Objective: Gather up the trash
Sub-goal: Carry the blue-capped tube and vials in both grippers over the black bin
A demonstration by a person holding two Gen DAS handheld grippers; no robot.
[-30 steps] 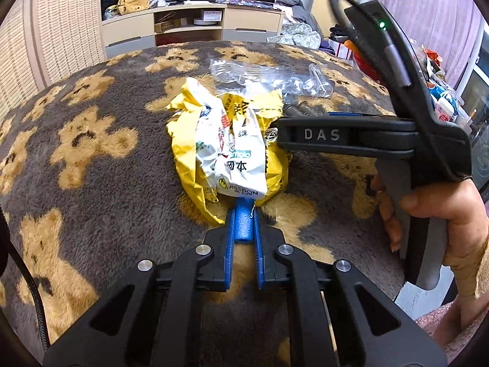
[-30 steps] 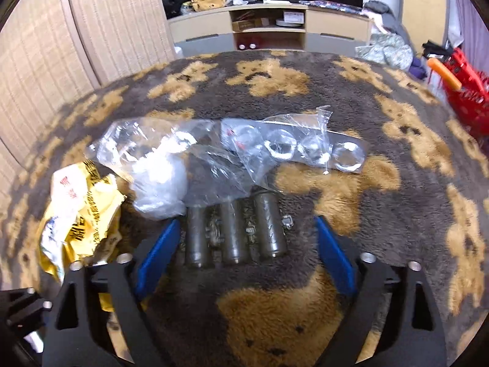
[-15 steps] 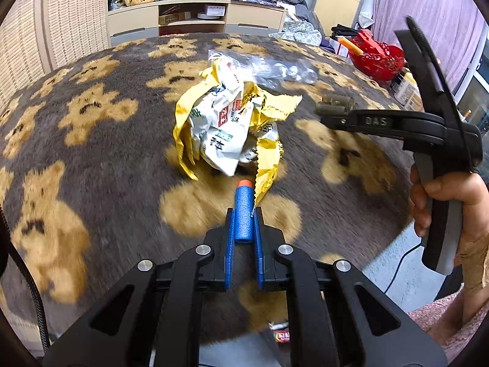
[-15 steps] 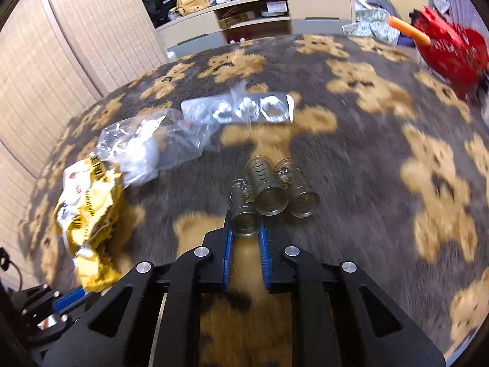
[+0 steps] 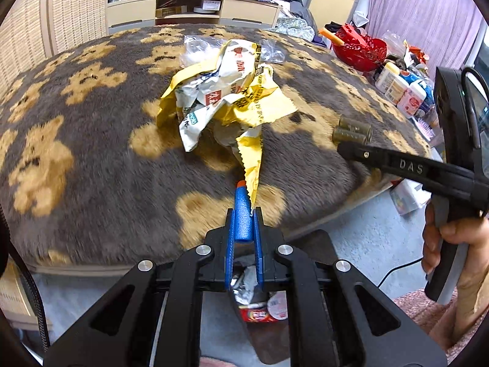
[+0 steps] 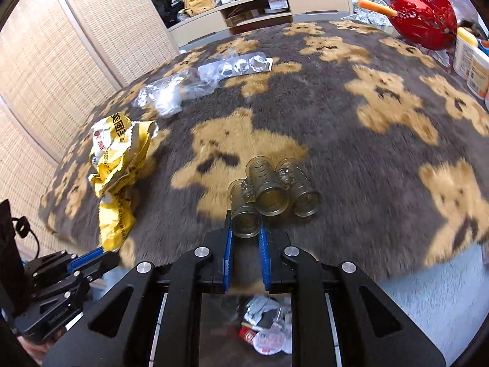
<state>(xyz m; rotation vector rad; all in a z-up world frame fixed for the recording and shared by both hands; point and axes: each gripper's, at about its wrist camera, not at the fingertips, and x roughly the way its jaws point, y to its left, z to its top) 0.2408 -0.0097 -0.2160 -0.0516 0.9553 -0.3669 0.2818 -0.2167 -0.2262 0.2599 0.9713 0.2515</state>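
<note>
My left gripper is shut on a blue foam dart and on the tail of a crumpled yellow and white wrapper, which hangs lifted above the bear-print blanket. My right gripper is shut on a cluster of three joined clear brownish tubes, held above the blanket's near edge. The wrapper also shows in the right wrist view, and the tubes show in the left wrist view. A trash bin holding wrappers sits on the floor below both grippers.
Clear plastic packaging and a crumpled clear bag lie on the far part of the blanket. A red basket and several bottles stand at the right. A low cabinet is behind. Grey floor lies in front.
Both grippers pulled back toward the blanket's near edge and rose. The wrapper and the tubes came along, lifted off the blanket. The bin on the floor came into view below.
</note>
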